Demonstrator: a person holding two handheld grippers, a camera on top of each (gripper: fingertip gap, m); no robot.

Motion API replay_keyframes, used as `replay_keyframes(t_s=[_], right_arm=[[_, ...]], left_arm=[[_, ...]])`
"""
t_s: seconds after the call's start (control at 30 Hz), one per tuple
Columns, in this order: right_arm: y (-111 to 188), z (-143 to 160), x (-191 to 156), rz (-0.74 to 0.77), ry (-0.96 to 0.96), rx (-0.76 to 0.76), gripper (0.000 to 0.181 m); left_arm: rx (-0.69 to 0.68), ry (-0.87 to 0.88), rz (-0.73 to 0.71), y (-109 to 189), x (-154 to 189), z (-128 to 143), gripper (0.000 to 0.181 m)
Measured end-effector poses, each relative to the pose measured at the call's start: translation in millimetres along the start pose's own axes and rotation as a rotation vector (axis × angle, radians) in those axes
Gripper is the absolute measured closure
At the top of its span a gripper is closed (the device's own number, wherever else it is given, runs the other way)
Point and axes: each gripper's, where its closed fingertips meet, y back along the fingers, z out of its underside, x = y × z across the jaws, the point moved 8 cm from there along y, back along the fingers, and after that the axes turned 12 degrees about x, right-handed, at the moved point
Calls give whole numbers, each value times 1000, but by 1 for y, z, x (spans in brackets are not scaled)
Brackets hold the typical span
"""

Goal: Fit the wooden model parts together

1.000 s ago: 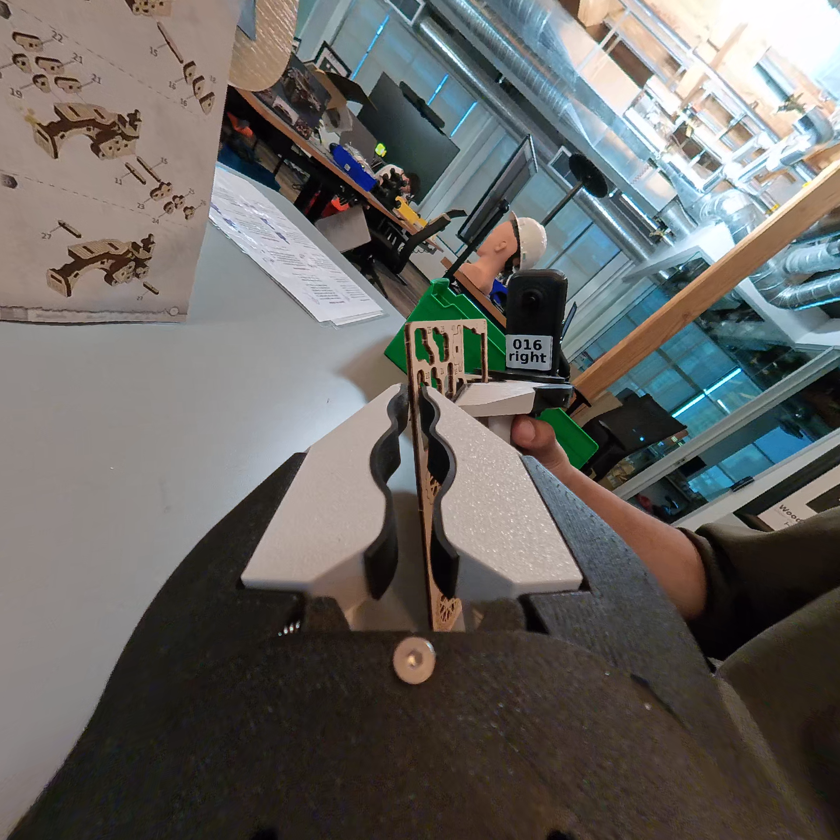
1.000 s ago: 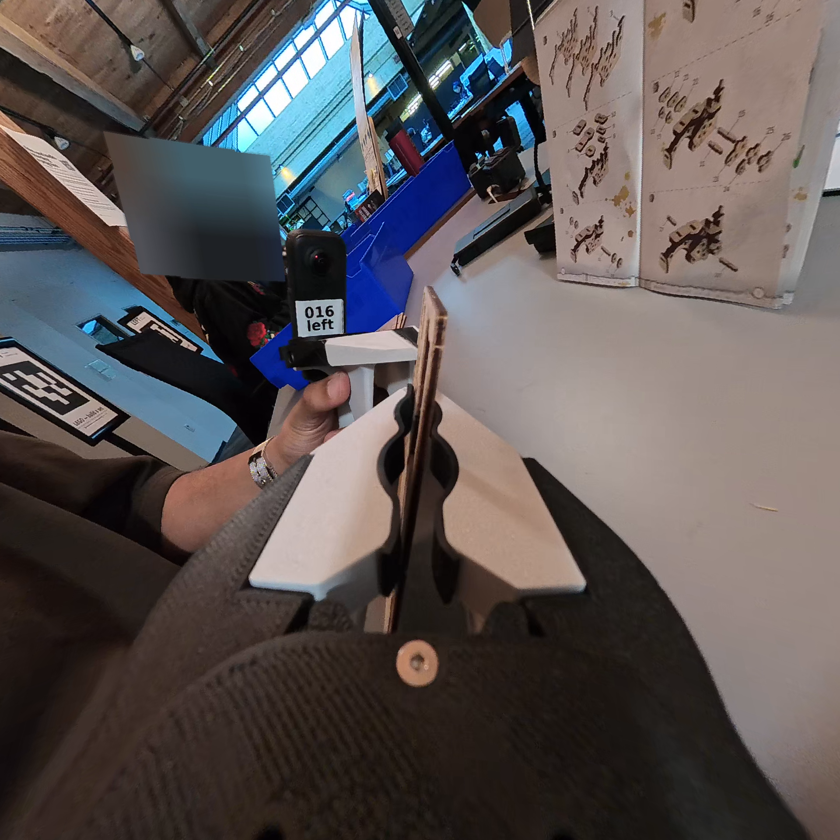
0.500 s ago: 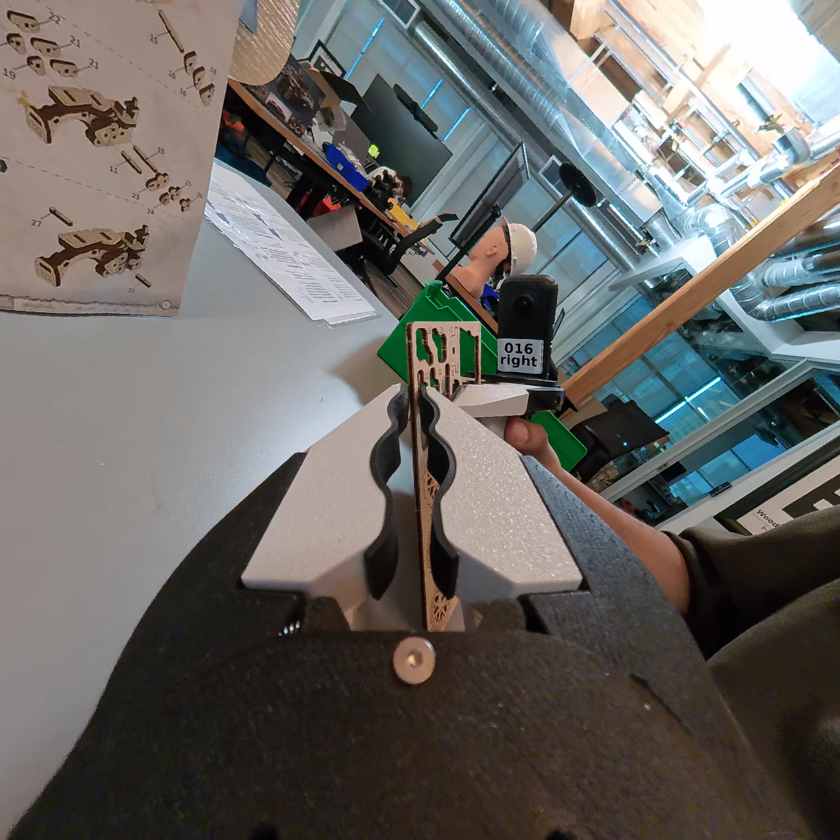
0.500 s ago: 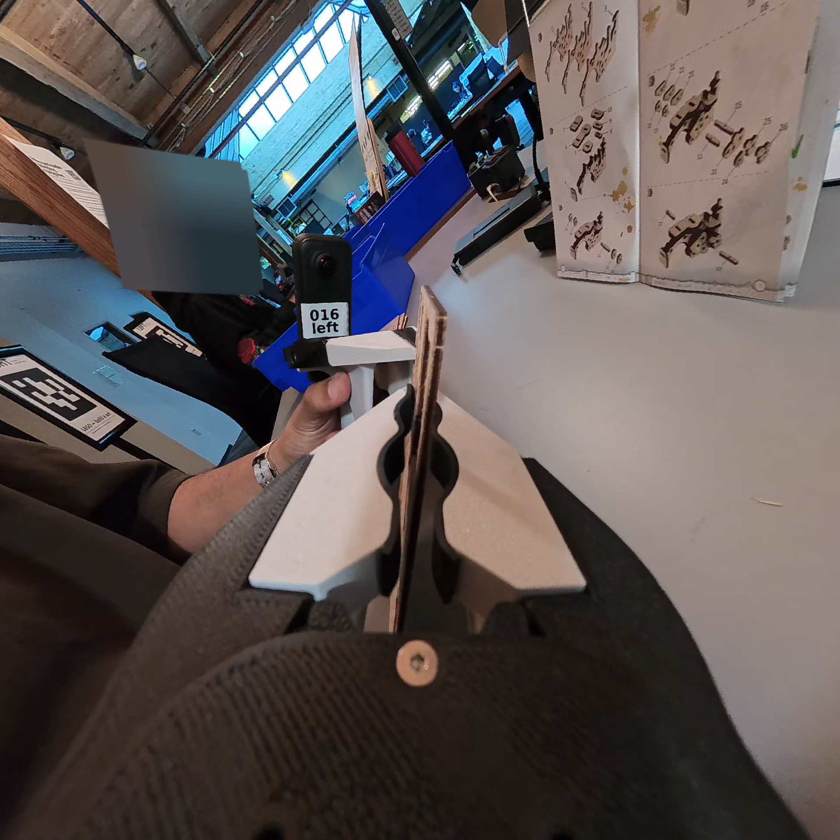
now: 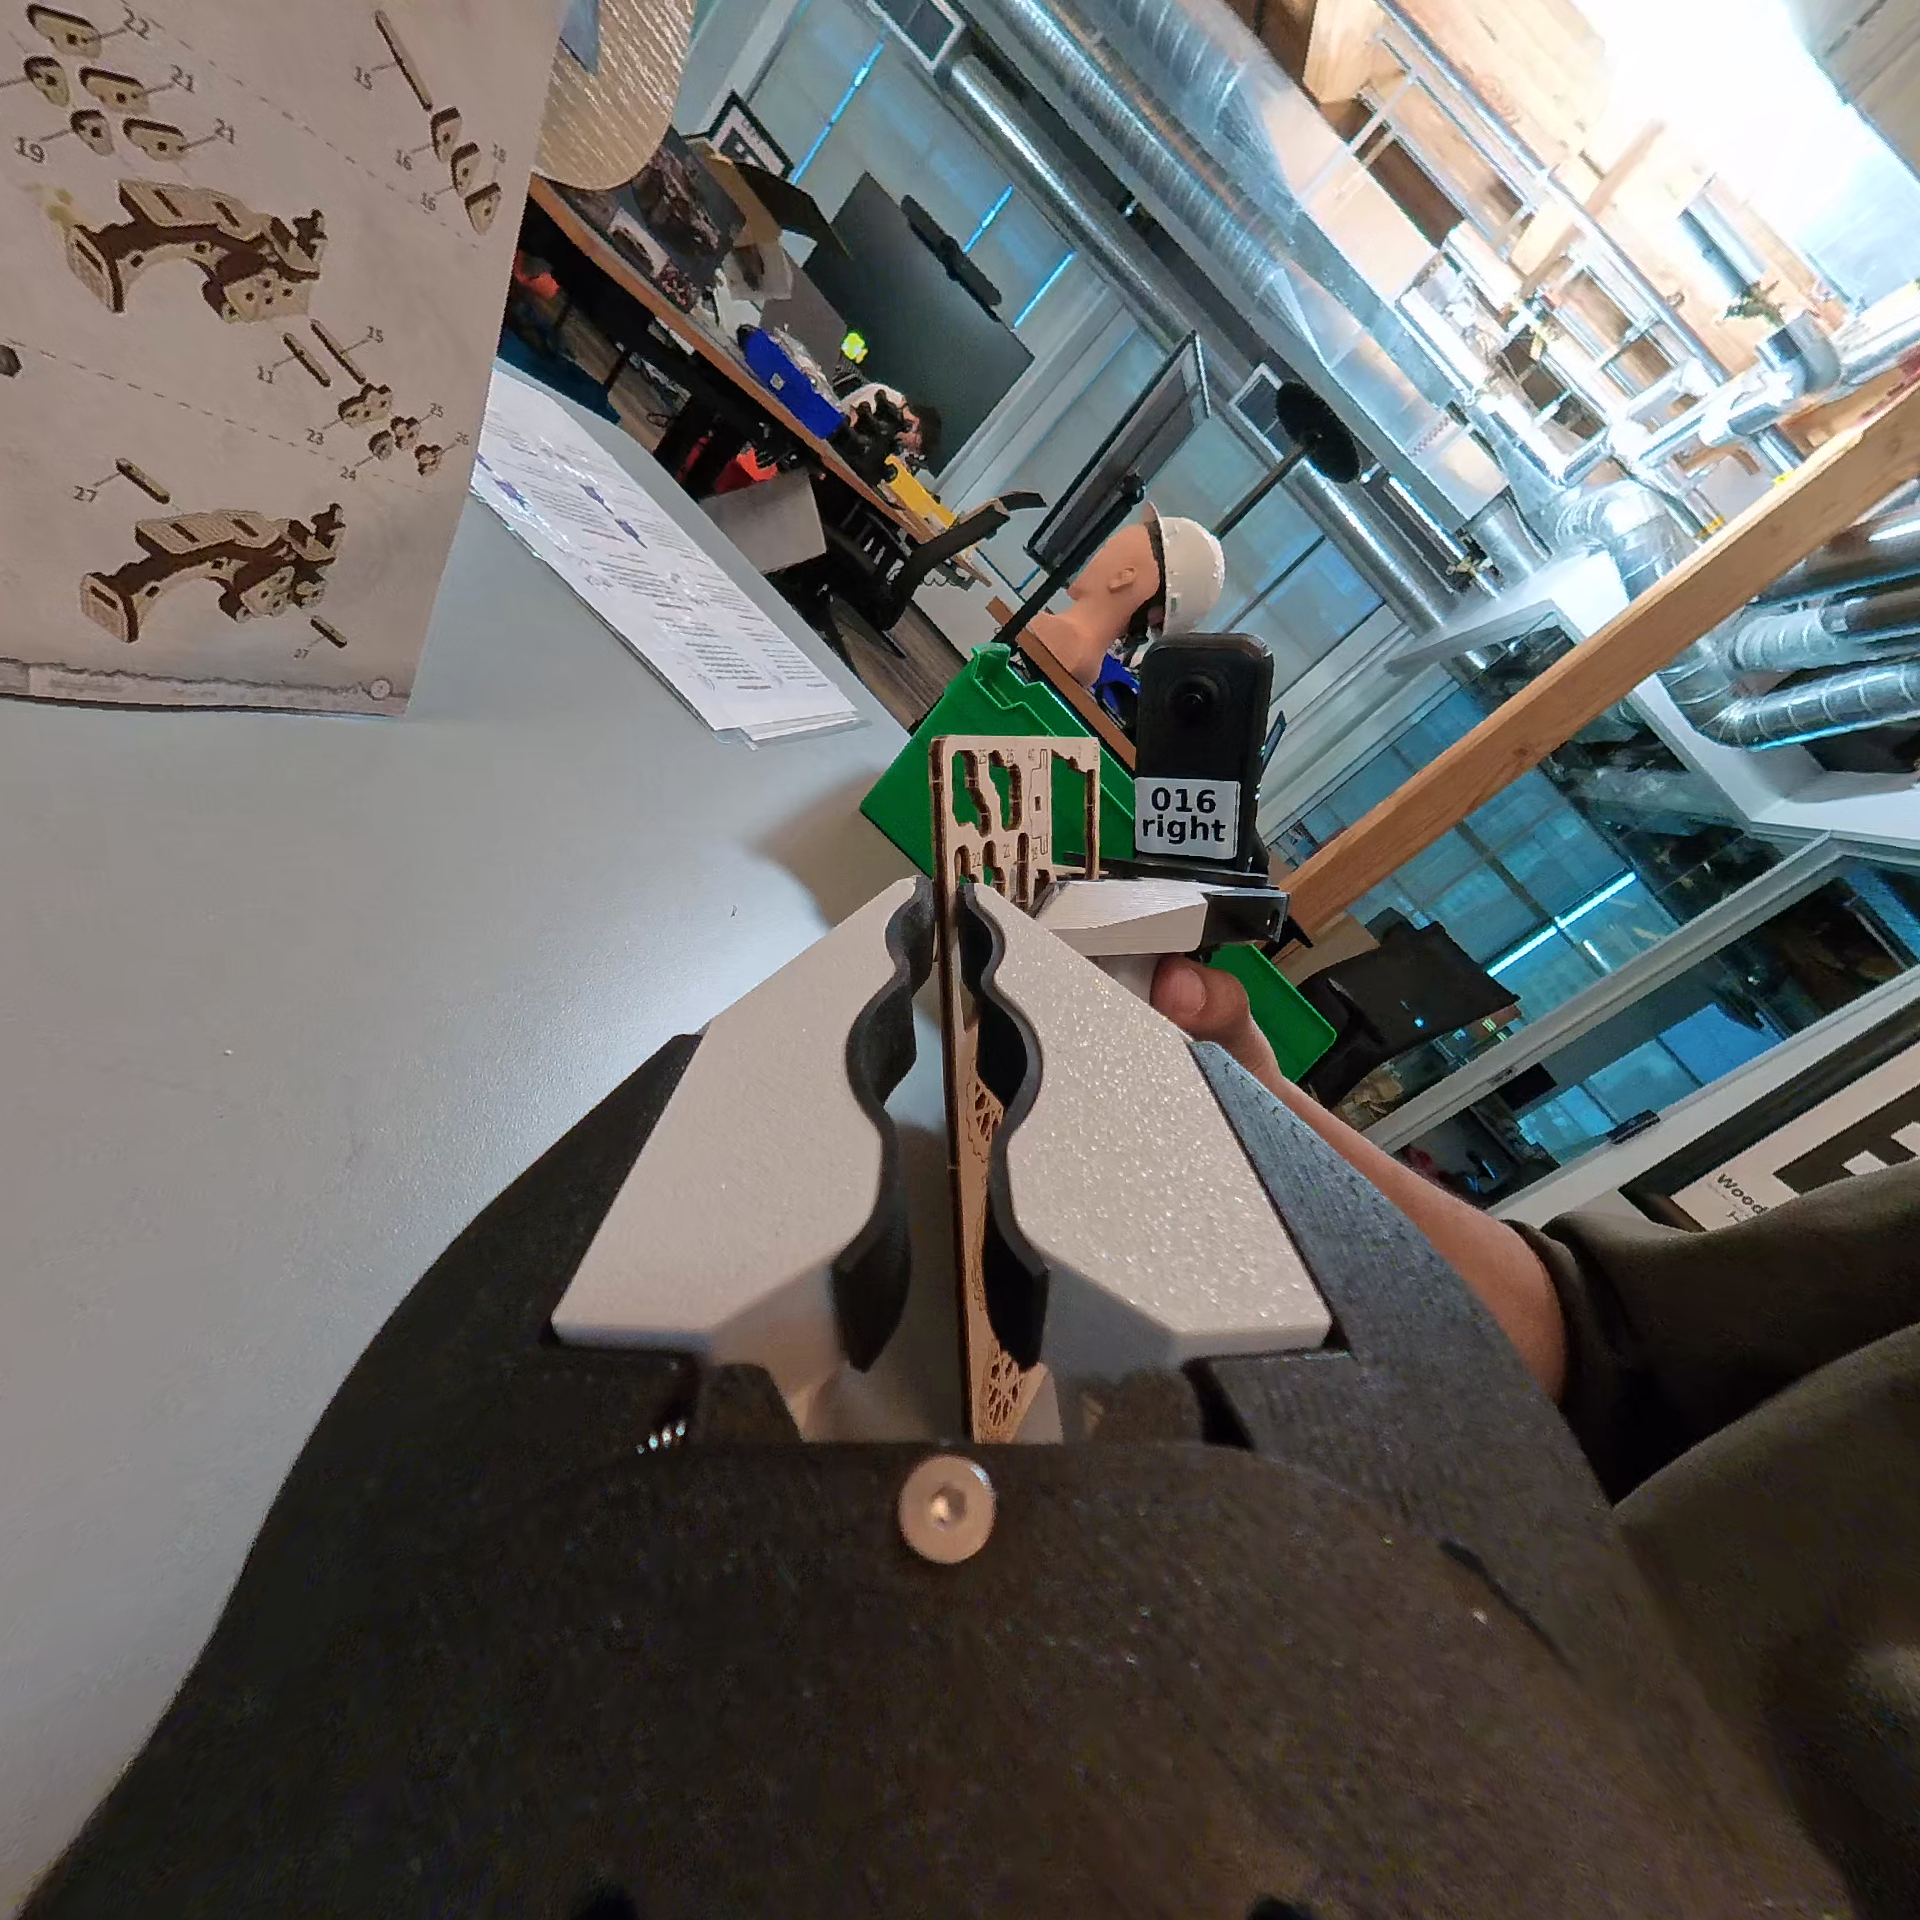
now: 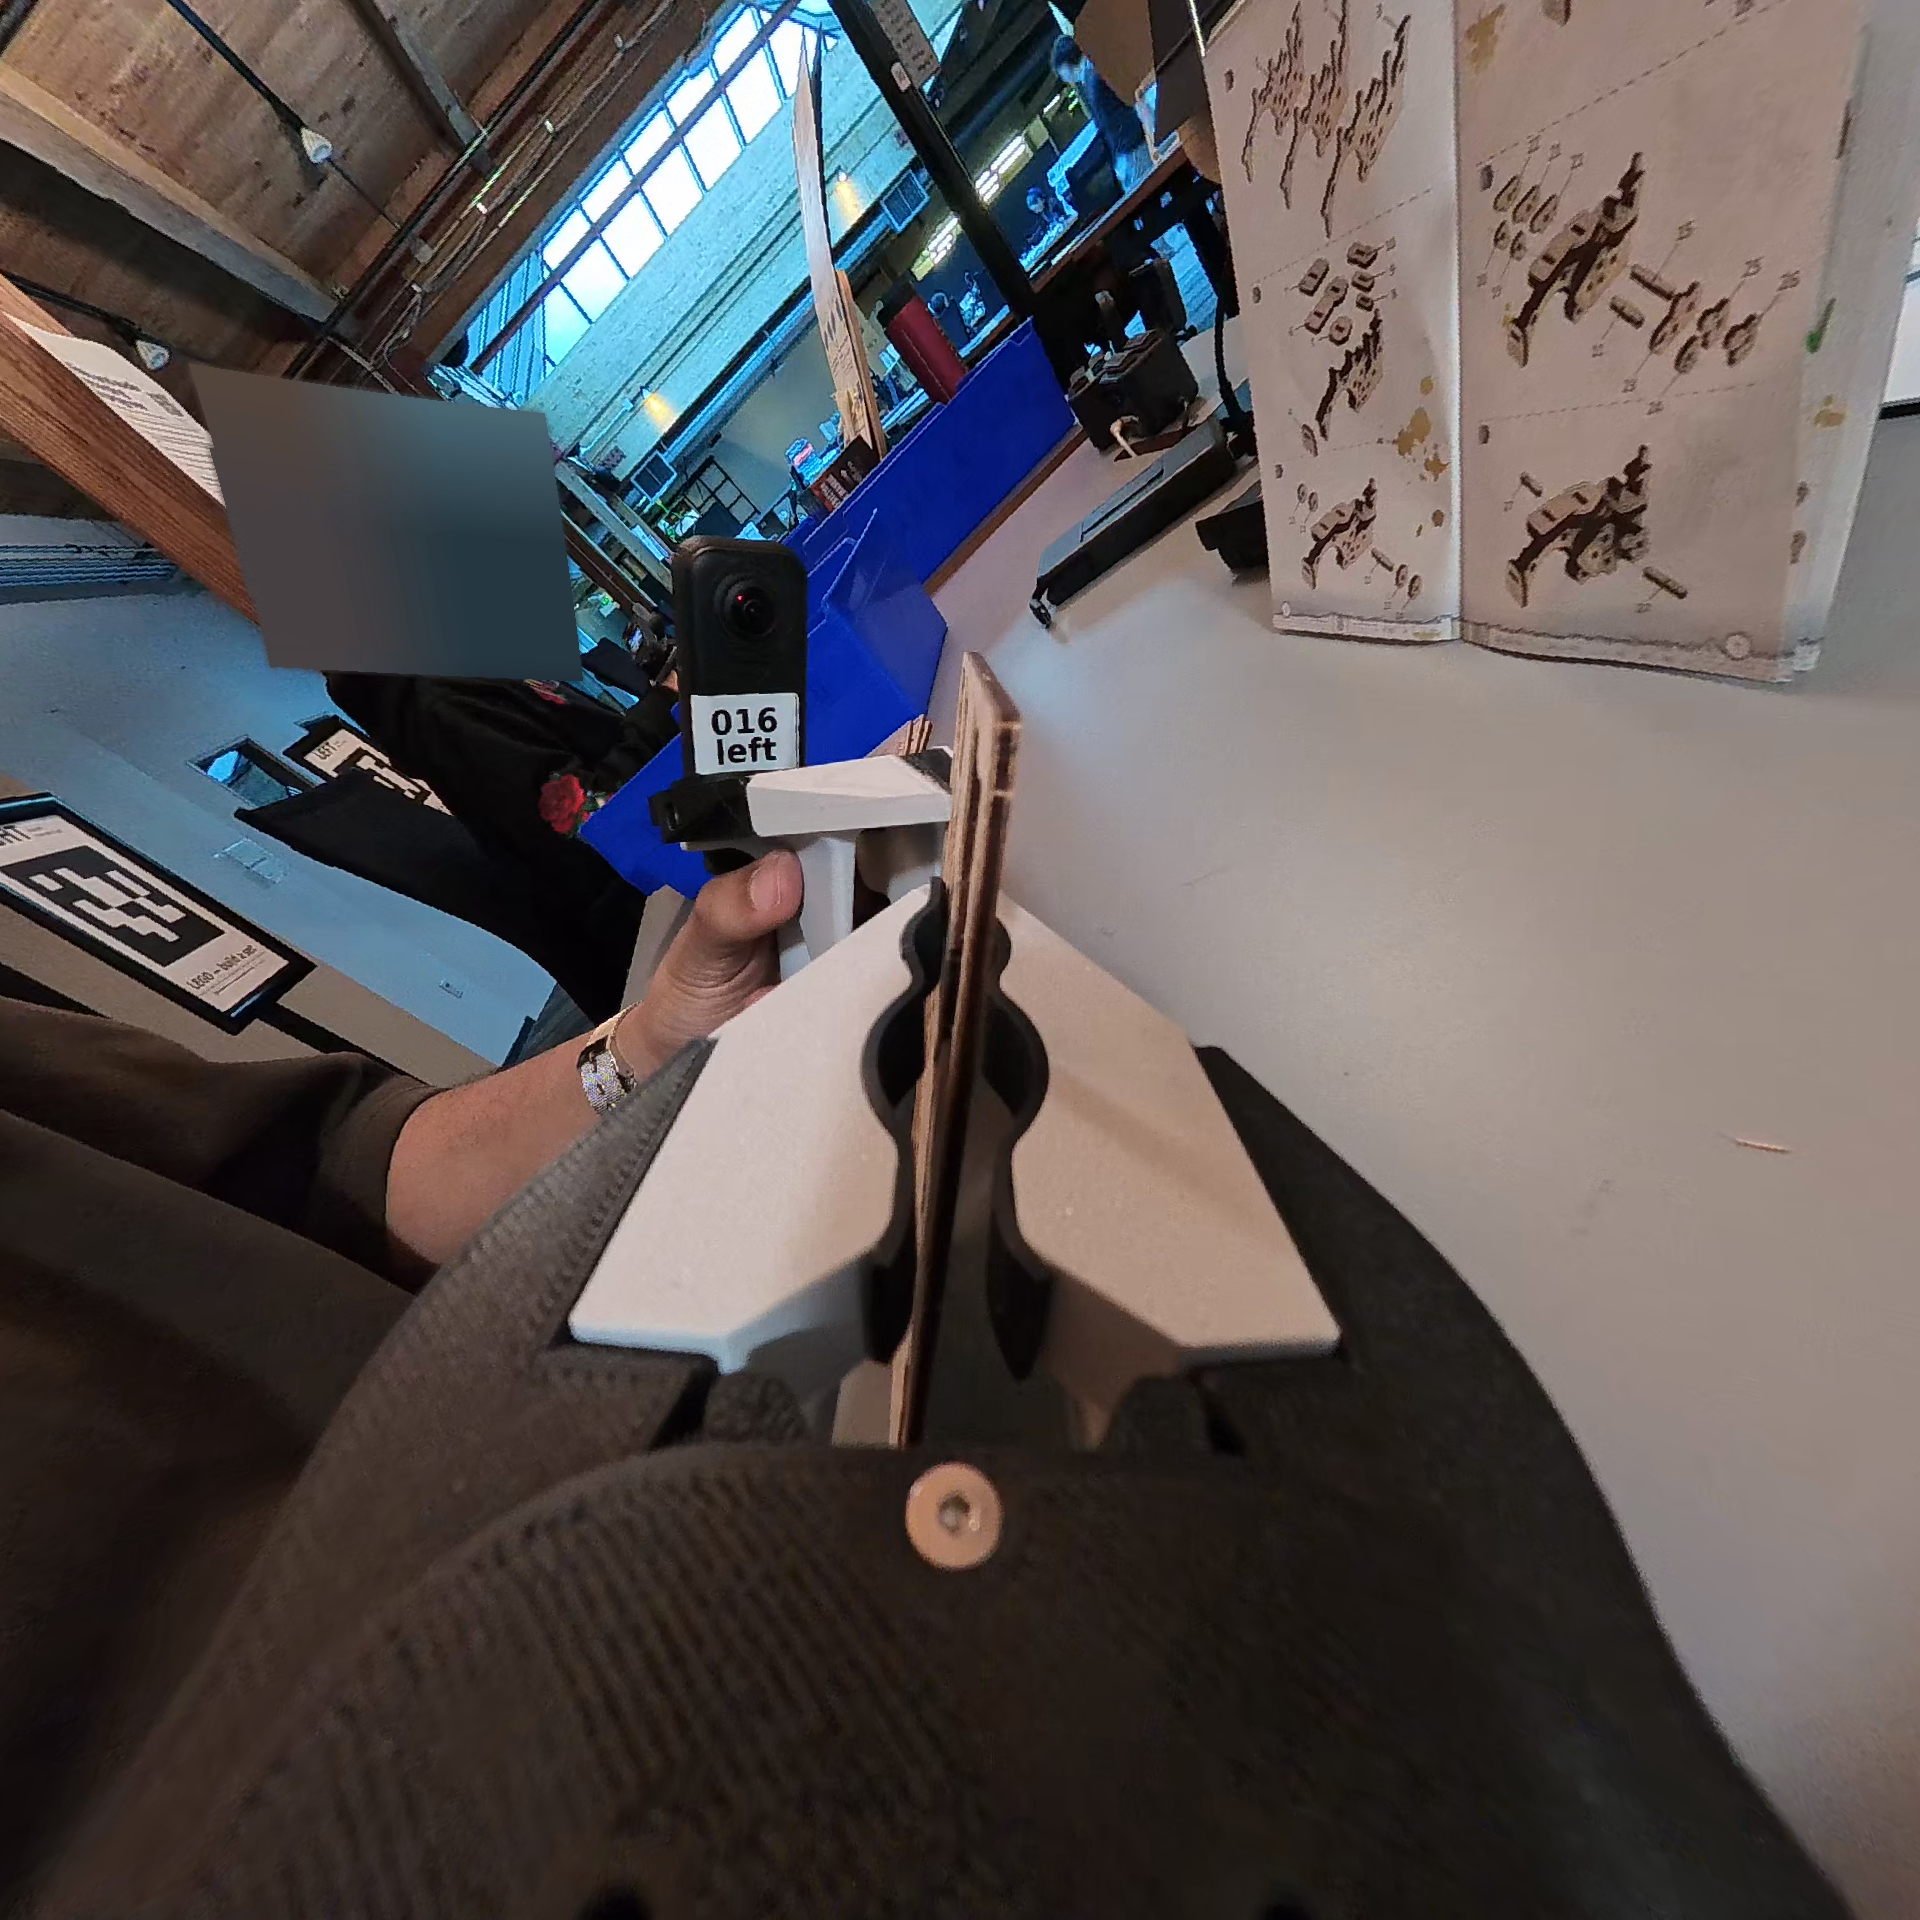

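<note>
A thin laser-cut wooden parts sheet (image 5: 1013,810) with cut-out holes is held in the air above the grey table (image 5: 312,987). My left gripper (image 5: 948,899) is shut on it, and the sheet runs the length of the fingers and sticks out past the tips. My right gripper (image 6: 961,914) is shut on the same sheet (image 6: 982,769), seen edge-on. Each gripper shows in the other's view, facing it: the right gripper (image 5: 1122,920) touches the sheet's far end, as does the left gripper (image 6: 862,800). A person's hands hold both.
A folded instruction sheet (image 5: 208,312) stands upright on the table, also in the right wrist view (image 6: 1558,312). Printed papers (image 5: 665,603) lie flat behind it. A green bin (image 5: 1039,717) sits at one table edge, a blue bin (image 6: 883,582) and a black device (image 6: 1132,520) at the other. Less than 4 cm separates the two grippers' tips.
Both grippers stay shut on the sheet. The held pair has shifted and tilted only slightly; the instruction sheet sits a little differently in both views.
</note>
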Motion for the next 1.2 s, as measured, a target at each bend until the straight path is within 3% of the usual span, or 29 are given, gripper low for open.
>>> replay_keyframes(t_s=[1.2], right_arm=[[1,-1,2,-6,-34,21,181]], left_arm=[[20,20,5,1,-1,-3,178]])
